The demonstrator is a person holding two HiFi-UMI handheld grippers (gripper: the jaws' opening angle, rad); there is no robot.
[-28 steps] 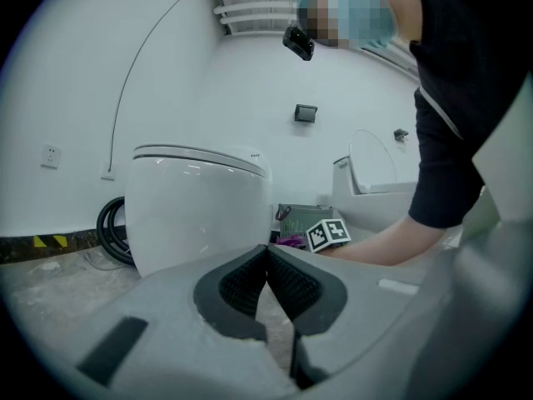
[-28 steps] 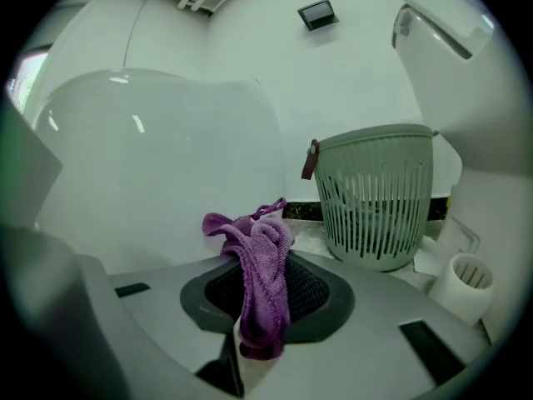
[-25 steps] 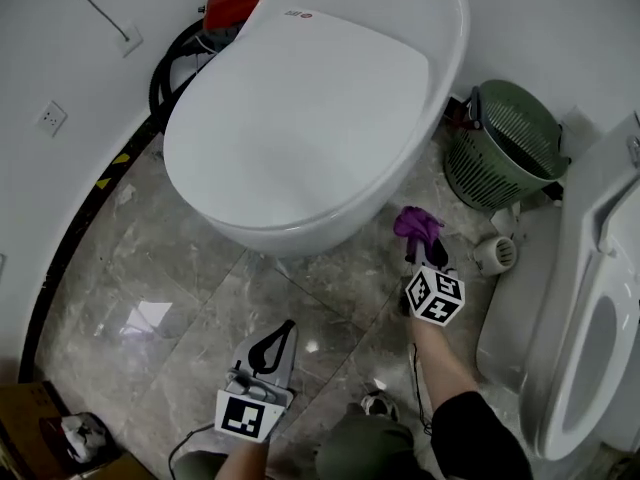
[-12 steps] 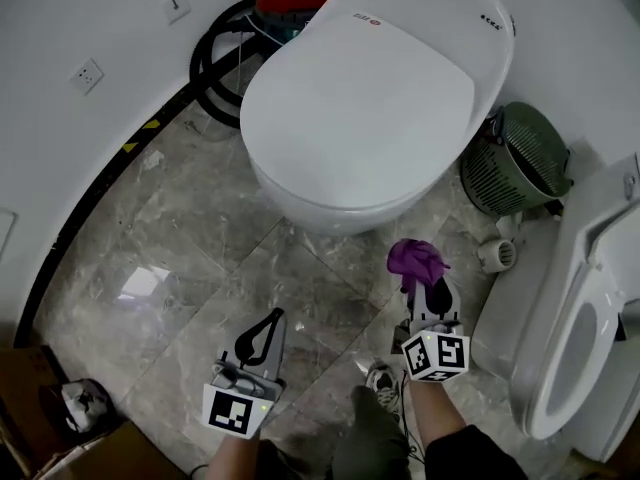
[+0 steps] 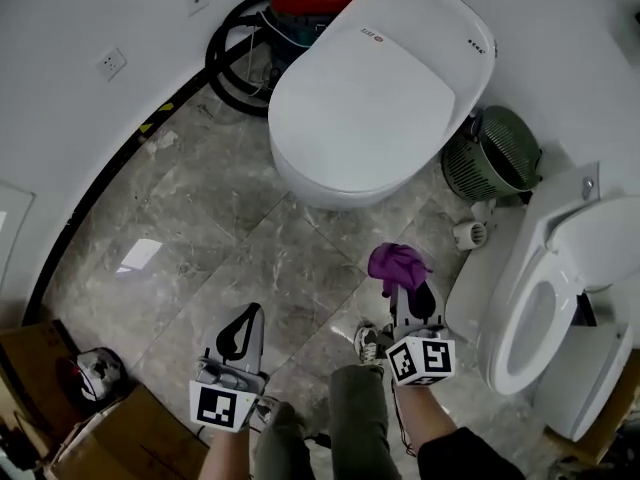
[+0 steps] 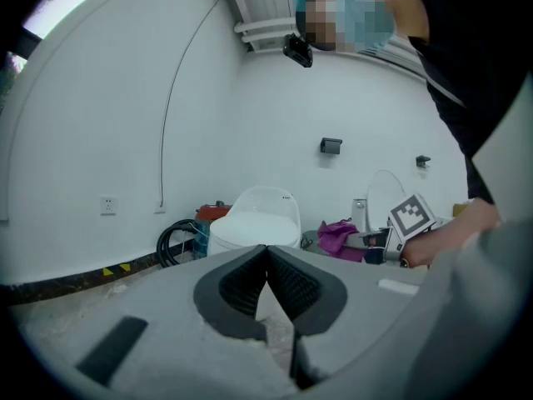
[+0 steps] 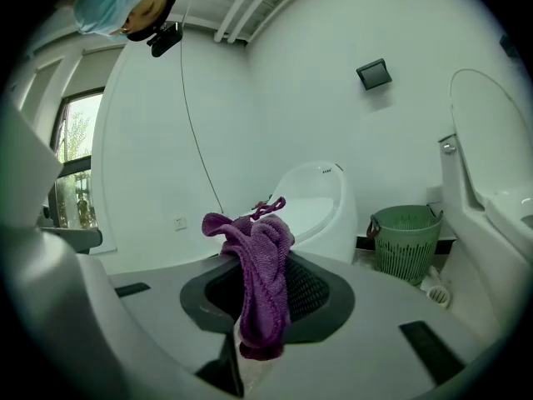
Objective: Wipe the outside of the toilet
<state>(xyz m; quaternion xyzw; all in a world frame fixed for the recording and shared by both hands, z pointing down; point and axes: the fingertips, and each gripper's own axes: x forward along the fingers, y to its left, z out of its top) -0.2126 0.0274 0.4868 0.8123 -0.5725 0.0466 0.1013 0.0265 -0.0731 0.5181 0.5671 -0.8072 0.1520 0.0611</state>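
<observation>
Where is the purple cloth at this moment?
The purple cloth is clamped in the right tool, low and right of centre in the head view, over the floor in front of the closed toilet.

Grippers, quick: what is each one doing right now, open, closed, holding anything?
Left gripper: closed, nothing between the jaws.
Right gripper: closed on the purple cloth.
</observation>
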